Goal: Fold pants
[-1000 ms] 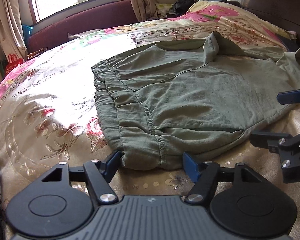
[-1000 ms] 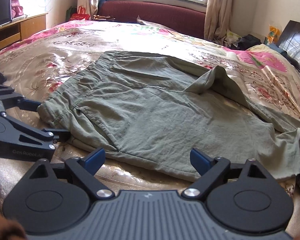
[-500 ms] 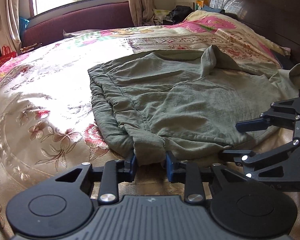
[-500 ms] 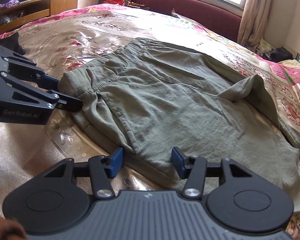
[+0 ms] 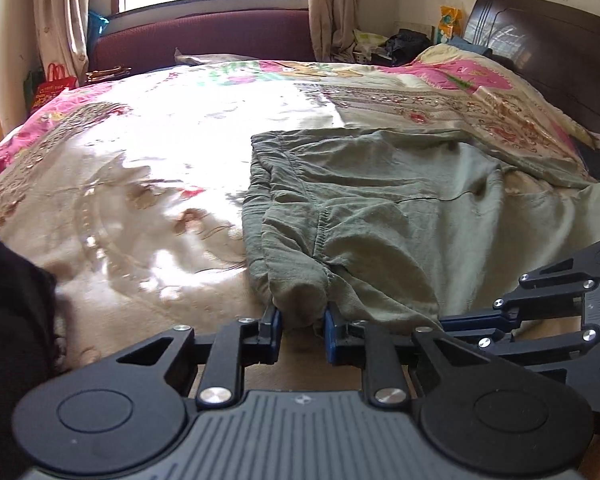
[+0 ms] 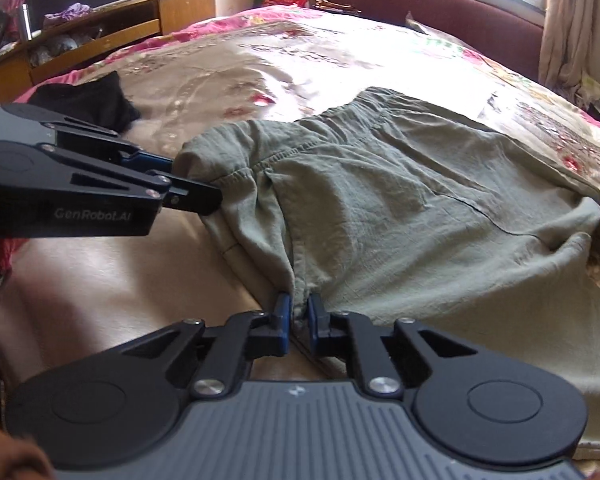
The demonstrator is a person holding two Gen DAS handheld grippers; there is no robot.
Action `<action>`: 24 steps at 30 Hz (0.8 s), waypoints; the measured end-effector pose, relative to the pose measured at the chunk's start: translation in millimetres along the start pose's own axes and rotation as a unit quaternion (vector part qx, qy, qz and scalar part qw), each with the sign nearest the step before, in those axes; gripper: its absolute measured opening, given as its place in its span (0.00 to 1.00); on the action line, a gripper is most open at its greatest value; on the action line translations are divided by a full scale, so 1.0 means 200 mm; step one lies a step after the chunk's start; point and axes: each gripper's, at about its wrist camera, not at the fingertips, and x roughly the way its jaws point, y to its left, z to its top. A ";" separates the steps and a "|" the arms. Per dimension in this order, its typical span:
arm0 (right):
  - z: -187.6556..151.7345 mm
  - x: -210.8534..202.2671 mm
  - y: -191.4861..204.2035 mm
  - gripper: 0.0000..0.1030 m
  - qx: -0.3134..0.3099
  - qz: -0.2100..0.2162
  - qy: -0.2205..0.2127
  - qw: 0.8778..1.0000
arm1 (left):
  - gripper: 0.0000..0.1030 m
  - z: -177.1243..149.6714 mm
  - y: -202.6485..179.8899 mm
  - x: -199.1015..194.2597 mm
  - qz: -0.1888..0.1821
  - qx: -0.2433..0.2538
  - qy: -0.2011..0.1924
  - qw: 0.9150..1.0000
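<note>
Left gripper (image 5: 300, 322) angled down, just closed on the waistband corner of the green pants (image 5: 380, 208) on the bed (image 5: 140, 184), right gripper (image 6: 299, 312) beside it, just closed on the near edge, both wide open earlier, corner now bunched and lifted

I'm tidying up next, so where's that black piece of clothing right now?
In the right wrist view the black garment lies on the floral bedspread at upper left, just beyond the left gripper.
</note>
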 end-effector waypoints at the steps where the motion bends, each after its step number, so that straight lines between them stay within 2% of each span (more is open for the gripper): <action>1: 0.01 0.00 0.06 0.10 -0.003 0.017 -0.001 1.000 | 0.35 -0.03 0.05 -0.03 0.017 0.002 0.006 1.000; 5: 0.03 0.04 0.29 0.10 -0.011 0.085 0.007 0.996 | 0.35 -0.14 0.19 -0.14 0.066 -0.011 0.028 0.997; 9: 0.06 0.05 0.47 0.15 -0.041 0.091 -0.009 0.995 | 0.36 -0.23 0.28 -0.19 0.112 -0.021 0.048 0.992; 10: 0.06 0.04 0.47 0.17 -0.035 0.094 -0.010 0.995 | 0.38 -0.23 0.29 -0.20 0.116 -0.025 0.050 0.992; 12: 0.06 0.01 0.42 0.26 -0.011 0.104 -0.011 0.994 | 0.42 -0.23 0.28 -0.22 0.124 -0.026 0.045 0.991; 14: 0.04 -0.07 0.31 0.29 0.024 0.094 -0.015 0.995 | 0.42 -0.22 0.26 -0.24 0.133 -0.019 0.039 0.990; 17: -0.06 -0.22 0.08 0.29 0.087 0.036 -0.027 0.995 | 0.43 -0.20 0.23 -0.27 0.144 -0.008 0.028 0.989; 19: -0.16 -0.32 -0.11 0.30 0.143 -0.016 -0.029 0.989 | 0.43 -0.18 0.19 -0.30 0.155 -0.002 0.015 0.988; 22: -0.34 -0.46 -0.47 0.31 0.247 -0.116 -0.031 0.962 | 0.44 -0.15 0.12 -0.34 0.171 0.012 -0.003 0.985; 24: -0.49 -0.57 -0.73 0.38 0.323 -0.191 -0.029 0.927 | 0.47 -0.11 0.05 -0.36 0.174 0.025 -0.013 0.984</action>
